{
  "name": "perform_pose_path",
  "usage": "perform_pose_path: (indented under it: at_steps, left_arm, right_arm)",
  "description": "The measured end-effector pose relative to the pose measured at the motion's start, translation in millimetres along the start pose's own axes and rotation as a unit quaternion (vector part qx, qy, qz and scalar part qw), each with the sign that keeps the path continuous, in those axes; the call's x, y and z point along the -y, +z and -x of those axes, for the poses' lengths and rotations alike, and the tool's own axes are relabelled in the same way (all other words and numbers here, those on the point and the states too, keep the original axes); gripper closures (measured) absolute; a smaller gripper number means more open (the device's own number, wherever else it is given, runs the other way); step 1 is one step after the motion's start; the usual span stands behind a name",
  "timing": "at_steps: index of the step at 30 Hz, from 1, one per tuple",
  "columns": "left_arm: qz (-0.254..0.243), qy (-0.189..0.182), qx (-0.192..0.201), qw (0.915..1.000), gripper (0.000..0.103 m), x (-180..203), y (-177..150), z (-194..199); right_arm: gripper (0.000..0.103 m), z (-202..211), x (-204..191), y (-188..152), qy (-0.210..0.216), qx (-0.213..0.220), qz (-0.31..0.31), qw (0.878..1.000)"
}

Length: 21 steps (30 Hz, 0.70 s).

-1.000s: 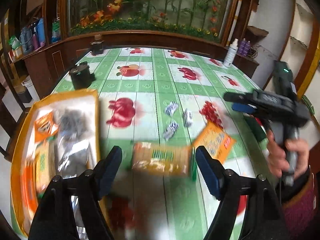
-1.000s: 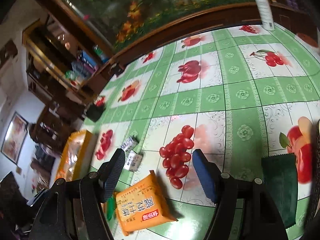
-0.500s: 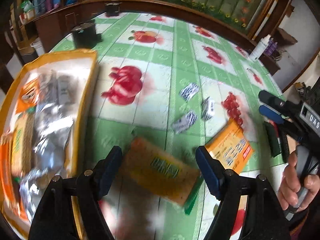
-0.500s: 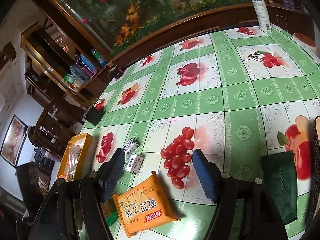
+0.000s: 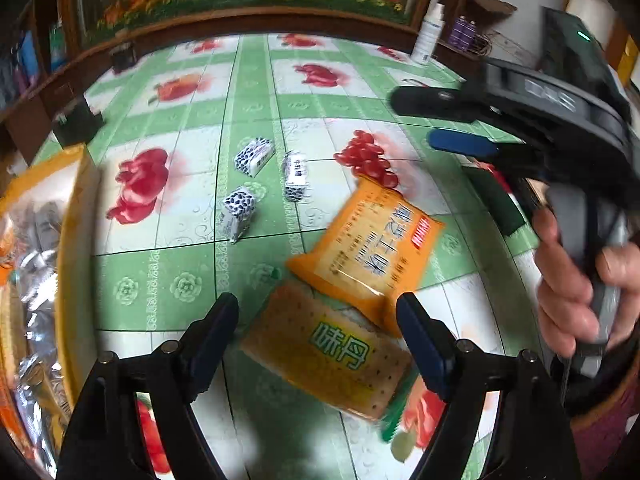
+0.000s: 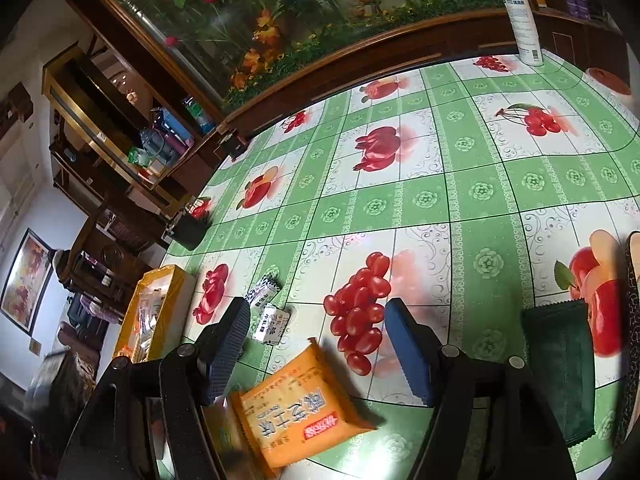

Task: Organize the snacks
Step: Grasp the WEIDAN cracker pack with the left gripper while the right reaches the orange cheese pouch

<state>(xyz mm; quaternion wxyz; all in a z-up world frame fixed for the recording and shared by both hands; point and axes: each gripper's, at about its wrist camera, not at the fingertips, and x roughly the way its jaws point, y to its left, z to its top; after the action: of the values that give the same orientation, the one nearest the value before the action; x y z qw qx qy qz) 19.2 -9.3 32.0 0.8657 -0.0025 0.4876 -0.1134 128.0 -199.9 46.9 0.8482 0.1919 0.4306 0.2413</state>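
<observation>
My desk (image 5: 256, 80) wears a green checked cloth with fruit pictures. At its left edge sits the orange tray (image 5: 74, 216), holding foil and orange packets. My left tool (image 5: 316, 334) hangs open over the cracker pack (image 5: 328, 350) near the front edge, not gripping it. Touching that pack lies the orange biscuit bag (image 5: 372, 248), below my open, empty right tool (image 6: 316, 344). Three small wrapped sweets (image 5: 240, 210) lie toward the middle. A dark green packet (image 6: 560, 368) lies at the right edge.
</observation>
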Motion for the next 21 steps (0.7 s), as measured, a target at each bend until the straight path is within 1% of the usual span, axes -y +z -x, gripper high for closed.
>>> perform_pose_path:
  at_steps: [2,4,6,9,10,11,12,14,15,16,18,20,21]
  left_arm:
    - [0.010,0.018,-0.008,0.9998,0.022,-1,-5,4]
    - [0.043,0.024,-0.020,0.9986,0.022,-8,-12,6]
    - [0.085,0.017,-0.033,0.9957,0.022,-15,-22,7]
    - [0.130,0.011,-0.043,0.9906,0.021,-17,-37,5]
    - [0.134,0.009,-0.036,0.9903,0.020,-14,-39,5]
    - [0.135,0.019,-0.023,0.9904,0.019,-10,-39,6]
    - [0.138,0.020,-0.015,0.9901,0.019,-9,-38,6]
    - [0.154,-0.007,-0.017,0.9879,0.019,-7,-33,1]
    - [0.154,-0.006,-0.021,0.9879,0.017,-5,-30,-3]
    - [0.146,0.011,-0.018,0.9890,0.017,-1,-26,-6]
    - [0.130,0.032,-0.018,0.9909,0.017,4,-18,-14]
    - [0.097,0.057,-0.019,0.9934,0.017,10,-14,-20]
    - [0.082,0.057,-0.019,0.9948,0.019,11,-14,-21]
  right_arm:
    - [0.029,1,0,0,0.001,0.000,-0.002,1.000]
    - [0.029,1,-1,0,0.002,0.002,-0.001,1.000]
    - [0.029,0,-2,0,0.000,0.001,0.002,1.000]
    - [0.029,0,-3,0,0.001,0.000,0.003,1.000]
    - [0.029,0,-3,0,0.002,0.000,0.003,1.000]
    - [0.029,0,-3,0,0.001,0.001,0.003,1.000]
    - [0.029,0,-3,0,0.002,0.000,0.003,1.000]
    - [0.029,0,-3,0,0.001,0.001,0.001,1.000]
    - [0.029,0,-3,0,0.001,0.002,0.000,1.000]
    - [0.029,0,-3,0,0.002,0.002,-0.001,1.000]
    - [0.029,0,-2,1,0.001,0.002,-0.003,1.000]
    - [0.029,0,-2,0,0.001,0.001,-0.002,1.000]
    - [0.029,0,-3,0,0.000,0.002,-0.001,1.000]
